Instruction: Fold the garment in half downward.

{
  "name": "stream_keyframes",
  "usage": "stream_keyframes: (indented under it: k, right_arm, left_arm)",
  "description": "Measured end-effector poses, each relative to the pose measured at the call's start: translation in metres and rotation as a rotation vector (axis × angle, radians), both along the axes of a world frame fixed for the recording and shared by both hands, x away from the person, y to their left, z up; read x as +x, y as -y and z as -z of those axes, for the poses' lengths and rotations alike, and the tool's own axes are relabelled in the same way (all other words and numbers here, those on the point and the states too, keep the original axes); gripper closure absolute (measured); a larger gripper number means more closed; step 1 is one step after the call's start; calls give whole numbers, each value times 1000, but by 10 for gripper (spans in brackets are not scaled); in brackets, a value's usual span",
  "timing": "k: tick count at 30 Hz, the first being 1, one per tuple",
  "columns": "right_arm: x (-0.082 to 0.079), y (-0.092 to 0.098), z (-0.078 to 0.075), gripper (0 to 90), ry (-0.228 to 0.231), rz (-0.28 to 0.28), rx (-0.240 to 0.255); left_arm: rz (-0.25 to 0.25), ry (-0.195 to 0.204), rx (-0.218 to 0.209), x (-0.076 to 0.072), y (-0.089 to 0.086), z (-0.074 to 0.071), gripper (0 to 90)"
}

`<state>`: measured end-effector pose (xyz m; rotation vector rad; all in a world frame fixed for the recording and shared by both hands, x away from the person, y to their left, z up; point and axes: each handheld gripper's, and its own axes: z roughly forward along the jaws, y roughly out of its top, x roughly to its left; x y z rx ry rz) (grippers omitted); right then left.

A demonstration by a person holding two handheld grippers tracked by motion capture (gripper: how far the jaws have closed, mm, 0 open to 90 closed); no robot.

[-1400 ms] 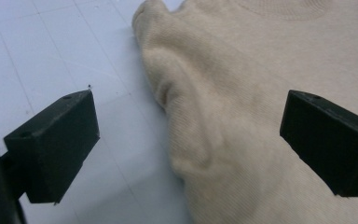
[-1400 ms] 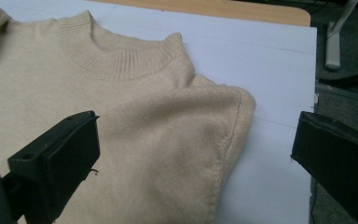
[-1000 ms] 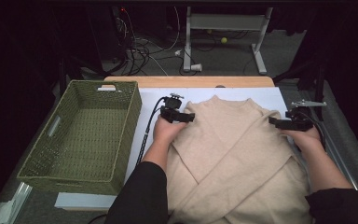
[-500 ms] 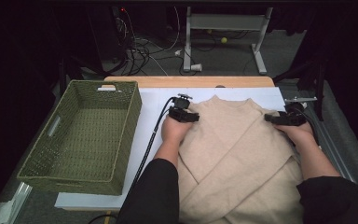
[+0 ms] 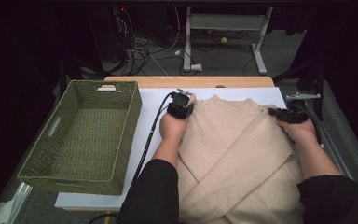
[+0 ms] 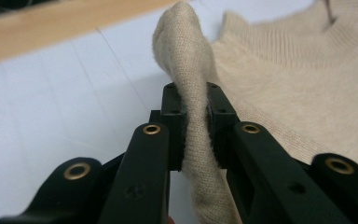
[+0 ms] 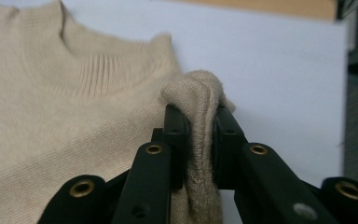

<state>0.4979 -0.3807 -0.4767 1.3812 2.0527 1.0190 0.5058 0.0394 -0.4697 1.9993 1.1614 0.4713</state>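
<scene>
Now both tools pinch the sweater [image 5: 233, 149] at its shoulders: left tool [image 6: 196, 122] and right tool [image 7: 200, 127] have just closed on knit folds. It lies flat on the desk [image 5: 154, 105], sleeves crossed. Lift both sides evenly & slowly, so it won't slip or bunch.

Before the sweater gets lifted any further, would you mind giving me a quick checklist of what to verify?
1. Left gripper pinches the sweater at its shoulder, jaws having just been closing on the knit: ok.
2. Right gripper pinches the other shoulder, jaws likewise just closing on a fold: ok.
3. Both grips sit level either side of the collar: ok.
4. Sleeves folded across the body: ok.
5. Basket has room inside: ok.
6. Hem free at the near table edge: cannot tell.
</scene>
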Motion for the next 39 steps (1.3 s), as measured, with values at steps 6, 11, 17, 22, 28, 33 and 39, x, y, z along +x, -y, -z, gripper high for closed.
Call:
stream_keyframes:
  k: [6,11,17,22,28,33,39]
  right_arm:
    - [-1,-4,-45,822,148,39,-44]
    - [0,-6,-75,822,218,49,-57]
    - [-1,-10,-112,822,339,48,-64]
    - [-3,-6,-97,821,313,33,-37]
    - [-20,-4,-46,821,284,23,-4]
    - [-45,-2,-39,820,325,-11,5]
    - [-89,-2,-40,818,388,-81,-47]
  left_arm:
    - [-31,52,-31,2,-18,-23,781]
    - [-37,107,-36,4,-24,-46,781]
    - [-39,211,-68,3,-27,-83,781]
    - [-23,144,-74,-1,-28,-59,778]
    - [-17,84,-153,-23,-37,-14,777]
    - [21,115,-184,-49,-43,-6,776]
    - [93,174,-180,-89,-45,-5,775]
